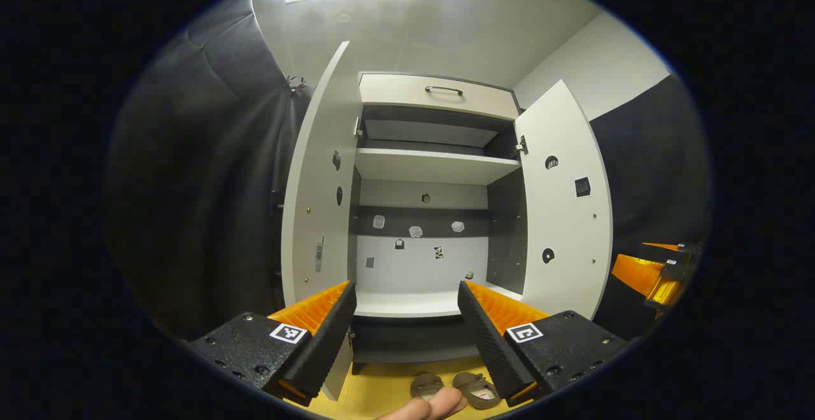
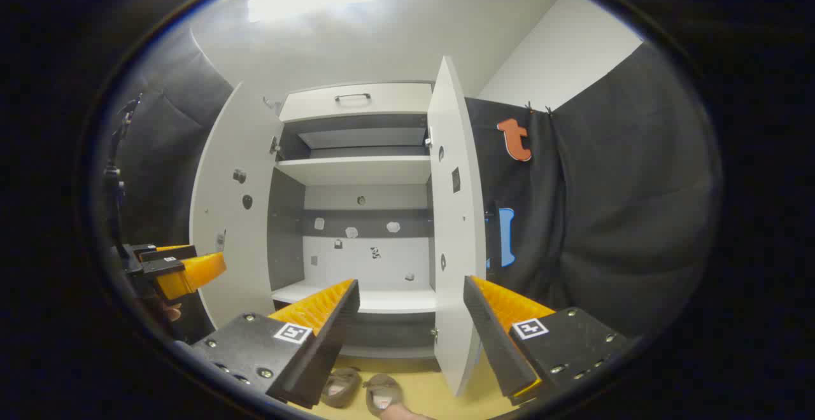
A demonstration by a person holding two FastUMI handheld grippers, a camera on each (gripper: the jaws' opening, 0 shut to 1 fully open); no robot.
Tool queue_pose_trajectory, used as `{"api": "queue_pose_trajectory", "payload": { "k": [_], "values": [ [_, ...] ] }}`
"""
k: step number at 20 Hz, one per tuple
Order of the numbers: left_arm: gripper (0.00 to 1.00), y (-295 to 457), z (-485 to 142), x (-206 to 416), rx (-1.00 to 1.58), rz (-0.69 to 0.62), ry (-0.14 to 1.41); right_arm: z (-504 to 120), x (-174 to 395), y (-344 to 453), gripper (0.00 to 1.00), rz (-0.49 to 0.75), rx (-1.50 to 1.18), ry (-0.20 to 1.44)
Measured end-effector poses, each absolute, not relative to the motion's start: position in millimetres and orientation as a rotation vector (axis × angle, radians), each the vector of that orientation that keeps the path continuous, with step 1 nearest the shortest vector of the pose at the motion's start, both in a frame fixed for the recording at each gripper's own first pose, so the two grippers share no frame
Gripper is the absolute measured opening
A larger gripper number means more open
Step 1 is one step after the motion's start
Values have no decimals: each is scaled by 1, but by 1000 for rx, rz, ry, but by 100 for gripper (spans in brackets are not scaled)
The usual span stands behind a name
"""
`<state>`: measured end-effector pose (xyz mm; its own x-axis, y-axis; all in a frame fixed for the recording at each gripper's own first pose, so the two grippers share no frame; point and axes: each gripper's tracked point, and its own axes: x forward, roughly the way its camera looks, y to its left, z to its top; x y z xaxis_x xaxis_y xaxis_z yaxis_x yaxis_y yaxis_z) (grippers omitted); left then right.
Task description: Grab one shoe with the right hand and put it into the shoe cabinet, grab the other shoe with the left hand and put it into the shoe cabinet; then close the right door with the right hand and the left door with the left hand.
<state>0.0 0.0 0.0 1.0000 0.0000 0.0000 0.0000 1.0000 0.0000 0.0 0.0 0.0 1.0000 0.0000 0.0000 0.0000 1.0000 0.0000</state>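
A white shoe cabinet (image 1: 436, 165) (image 2: 356, 168) stands ahead with both doors swung wide, the left door (image 1: 318, 178) (image 2: 226, 216) and the right door (image 1: 563, 203) (image 2: 453, 216). Its shelves hold nothing. Two brown shoes (image 1: 455, 387) (image 2: 360, 389) sit side by side on the yellow floor in front of it. My left gripper (image 1: 404, 308) hovers open above the shoes, nothing between its fingers; it appears also at the left of the right gripper view (image 2: 184, 270). My right gripper (image 2: 411, 308) is open and holds nothing, and shows at the right of the left gripper view (image 1: 656, 273).
Black cloth walls (image 1: 210, 184) (image 2: 611, 203) close in on both sides of the cabinet. A drawer with a dark handle (image 1: 444, 90) tops the cabinet. A person's fingertips (image 1: 426, 406) poke in at the bottom. The yellow floor (image 2: 439, 394) lies before the cabinet.
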Motion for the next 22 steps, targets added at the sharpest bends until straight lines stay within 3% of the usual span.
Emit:
{"api": "queue_pose_trajectory", "payload": {
  "k": [11, 13, 14, 15, 16, 17, 22],
  "values": [
    [98, -11, -21, 19, -8, -34, 14, -30, 20, 12, 94, 21, -21, 37],
    [98, -12, -26, 25, -17, -35, 14, -42, 28, 16, 99, 28, -29, 47],
    [98, -12, -30, 29, -23, -34, 12, -51, 31, 19, 94, 36, -34, 59],
    [98, -12, -34, 33, -29, -33, 14, -63, 34, 25, 99, 55, -43, 74],
    [98, -12, -39, 37, -34, -32, 17, -78, 37, 34, 94, 80, -53, 90],
    [98, -13, -44, 41, -37, -31, 23, -92, 39, 41, 98, 100, -60, 108],
    [98, -14, -69, 67, -40, -41, 33, -197, 54, 66, 94, 134, -117, 232]
  ]
}}
